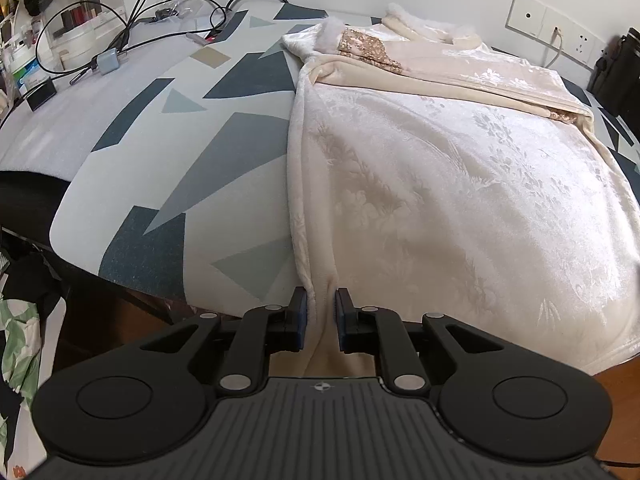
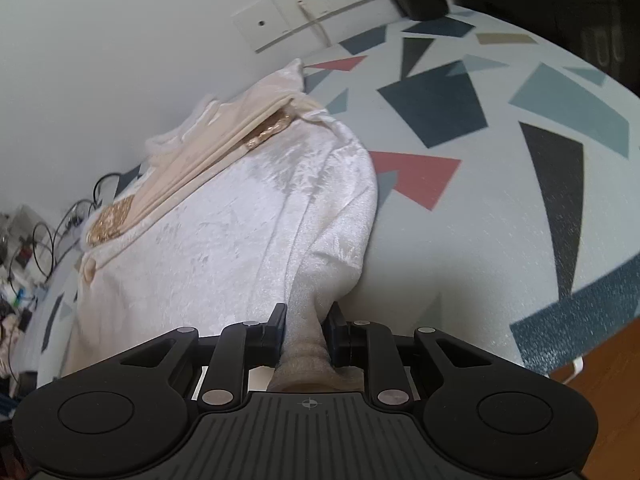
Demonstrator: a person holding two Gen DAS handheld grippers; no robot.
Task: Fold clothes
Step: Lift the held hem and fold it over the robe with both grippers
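Left claw [image 1: 321,318] pinches the near left corner of the cream robe [image 1: 440,184], cloth bunched between its blue pads. Ahead of it the robe lies spread on the patterned desk [image 1: 160,152], its sleeves already laid across the far end by the collar. Far ahead to its left sit cables [image 1: 120,36] and a clear box [image 1: 86,12] holding small items too blurred to name. Right claw [image 2: 307,334] grips the near right corner the same way, the robe [image 2: 224,216] running away up-left of it. Judging by both near corners held, a lengthwise fold is in hand; next, both claws would need to lift together and carry the hem toward the collar, keeping it taut and level.
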